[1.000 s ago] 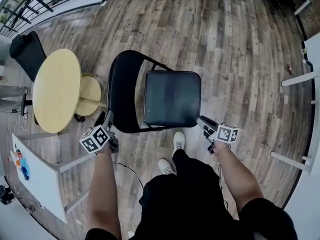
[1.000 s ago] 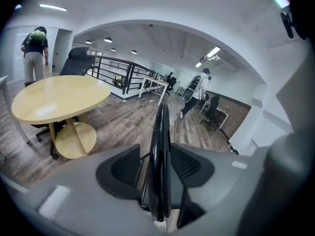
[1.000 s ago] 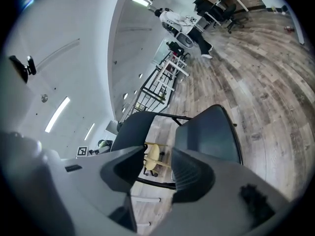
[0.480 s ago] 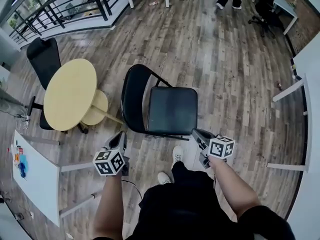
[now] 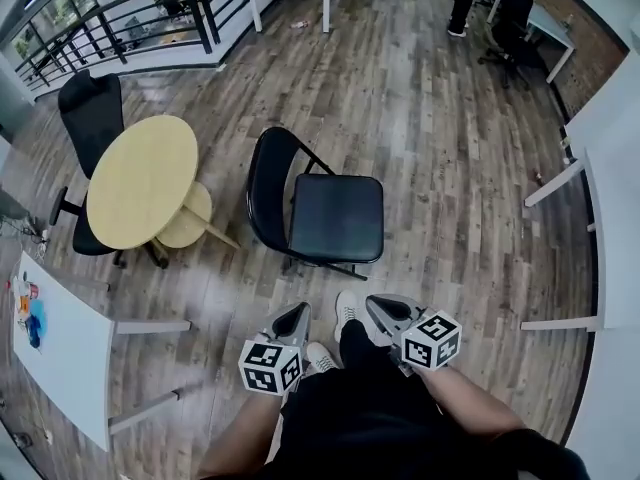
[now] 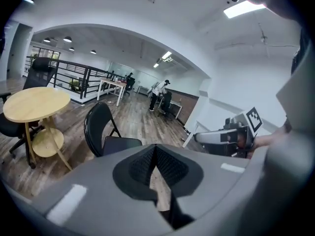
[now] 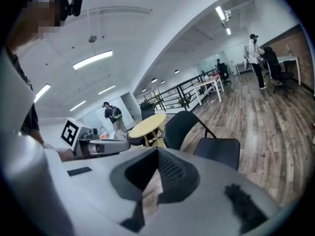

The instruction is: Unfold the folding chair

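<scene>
Two questions: where is the folding chair [image 5: 322, 208], and which way does it point?

— Out on the wooden floor [image 5: 440, 128], already opened and standing on its legs, just ahead of the person's white shoes [image 5: 348, 303]. Seen from above, its long line runs across the picture. The curved back is on the left, toward the round yellow table [image 5: 140, 178], and the seat's front edge is on the right. It is near that table but not touching it.

— And the grippers?

— Both are low, close to the person's body and well clear of the chair. The left gripper [image 5: 295, 316] has its jaws together with nothing in them, and the right gripper [image 5: 380, 308] is the same. Each gripper's own view shows the black pads meeting, with only floor behind them.

— What does one view give that another doesn't?

— The ceiling [image 6: 123, 4] and its strip lights [image 7: 92, 59] appear only in the gripper views. Those views also show the chair side-on, back upright and seat level. The left gripper view catches the right gripper at its right side. The right gripper view catches the left one, plus someone [image 7: 114, 117] with a backpack far off. The head view alone takes in the shoes and both grippers at once, and it looks down on a white desk [image 5: 60, 338] at lower left.
</scene>
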